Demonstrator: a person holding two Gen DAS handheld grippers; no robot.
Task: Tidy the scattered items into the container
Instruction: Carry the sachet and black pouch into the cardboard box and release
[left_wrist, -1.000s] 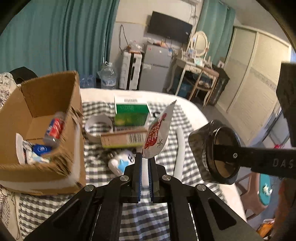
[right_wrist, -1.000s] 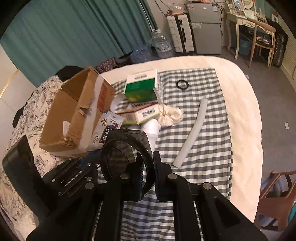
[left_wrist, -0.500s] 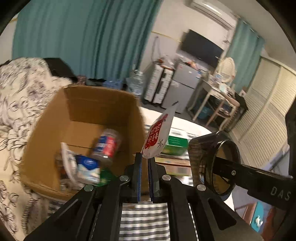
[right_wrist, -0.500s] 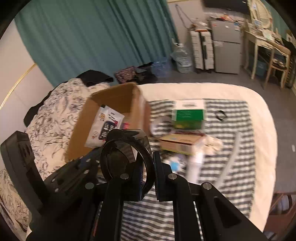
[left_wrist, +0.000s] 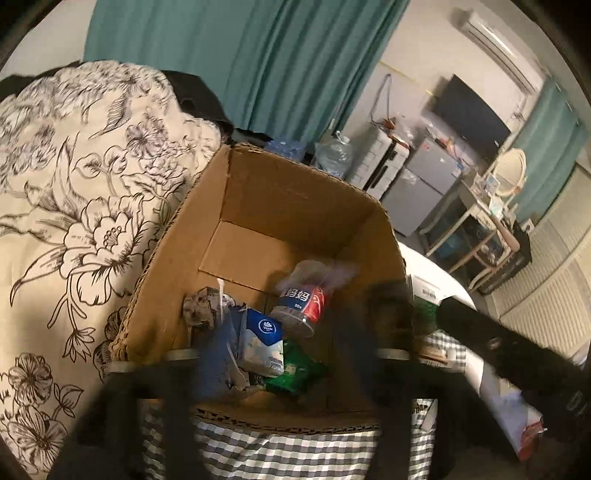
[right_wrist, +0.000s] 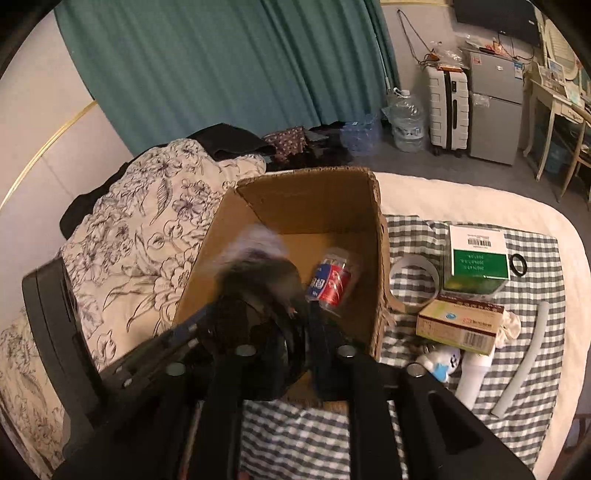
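Observation:
The open cardboard box (left_wrist: 258, 192) (right_wrist: 317, 192) sits below both grippers. Inside lie a jar with a red and blue label (left_wrist: 303, 299) (right_wrist: 330, 280), a blue and white tissue pack (left_wrist: 262, 339) and a green packet (left_wrist: 295, 373). My left gripper (left_wrist: 291, 325) hangs over the box, its jaws opening wide with nothing between them. A pale blur (right_wrist: 255, 240), the white sachet, is loose above the box. My right gripper (right_wrist: 299, 328) is also over the box, jaws opening. The black round ring (right_wrist: 266, 288) smears as a blur at its fingers, no longer clamped.
On the checked cloth (right_wrist: 535, 369) right of the box lie a tape roll (right_wrist: 413, 280), a green box (right_wrist: 476, 262), a tan carton (right_wrist: 458, 325), a white tube (right_wrist: 524, 362), a small toy (right_wrist: 439, 365) and a black ring (right_wrist: 519, 265). A floral quilt (left_wrist: 74, 221) borders the box's left side.
Both grippers travelled left from above the cloth to above the box. The left jaws spread and the sachet left them. The right jaws parted and the black ring came loose.

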